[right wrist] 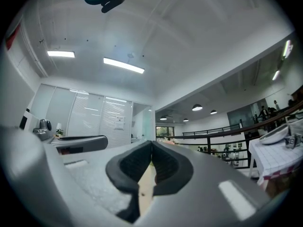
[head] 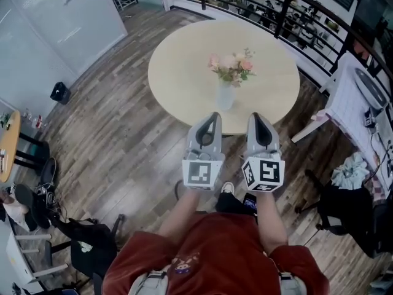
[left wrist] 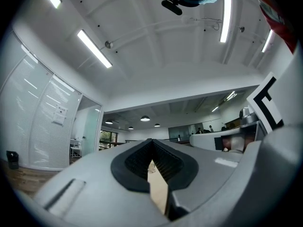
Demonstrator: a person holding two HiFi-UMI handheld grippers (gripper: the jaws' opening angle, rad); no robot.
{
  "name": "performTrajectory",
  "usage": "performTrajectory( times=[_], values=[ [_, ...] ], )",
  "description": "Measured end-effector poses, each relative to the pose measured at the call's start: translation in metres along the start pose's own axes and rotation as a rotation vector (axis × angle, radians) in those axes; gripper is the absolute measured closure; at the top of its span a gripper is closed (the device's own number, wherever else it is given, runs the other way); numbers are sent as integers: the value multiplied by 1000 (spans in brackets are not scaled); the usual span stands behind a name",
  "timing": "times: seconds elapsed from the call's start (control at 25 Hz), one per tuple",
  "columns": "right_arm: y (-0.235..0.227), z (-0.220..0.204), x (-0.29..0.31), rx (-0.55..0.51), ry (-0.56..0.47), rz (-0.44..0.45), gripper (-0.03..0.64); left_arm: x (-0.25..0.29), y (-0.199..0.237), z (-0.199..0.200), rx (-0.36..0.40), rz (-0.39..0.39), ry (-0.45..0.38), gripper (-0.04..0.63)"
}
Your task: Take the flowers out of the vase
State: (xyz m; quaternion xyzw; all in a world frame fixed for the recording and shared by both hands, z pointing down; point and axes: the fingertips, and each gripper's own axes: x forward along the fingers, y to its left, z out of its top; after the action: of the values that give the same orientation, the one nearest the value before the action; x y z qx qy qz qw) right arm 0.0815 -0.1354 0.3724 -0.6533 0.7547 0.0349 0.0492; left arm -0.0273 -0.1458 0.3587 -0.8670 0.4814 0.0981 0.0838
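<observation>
Pink and peach flowers (head: 231, 65) stand upright in a clear vase (head: 225, 94) on the round table (head: 178, 72).

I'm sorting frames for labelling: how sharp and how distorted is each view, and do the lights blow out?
Head view: sharp at the flowers and vase, room edges bowed. Left gripper view: heavy fisheye, black corners, ceiling lights blown white, left gripper soft. Right gripper view: the same, right gripper soft.

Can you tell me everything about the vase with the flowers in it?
The small pale vase stands upright on the round cream table, near the edge closest to the person. It is narrow, looks like clear glass, and holds pink and white flowers with green leaves. Nothing else touches it.
</observation>
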Motion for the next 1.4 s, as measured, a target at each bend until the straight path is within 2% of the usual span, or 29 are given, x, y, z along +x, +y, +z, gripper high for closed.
performTrajectory(
  times=[0.36, 0.6, 1.04, 1.4],
  values=[
    [-83, -4, 64, 42, -19, 2, 614, 96, -15, -21, 27, 11, 15, 591],
    [-115, -10, 94, 76, -28, 9, 614, 130, -14, -31, 53, 41, 23, 591],
    [-98, -11, 133, 81, -23, 48, 614, 153, 14, -35, 39, 55, 30, 591],
    [-92, -28, 138, 63, 12, 17, 595, 145, 32, -42, -4, 46, 44, 591]
  ],
)
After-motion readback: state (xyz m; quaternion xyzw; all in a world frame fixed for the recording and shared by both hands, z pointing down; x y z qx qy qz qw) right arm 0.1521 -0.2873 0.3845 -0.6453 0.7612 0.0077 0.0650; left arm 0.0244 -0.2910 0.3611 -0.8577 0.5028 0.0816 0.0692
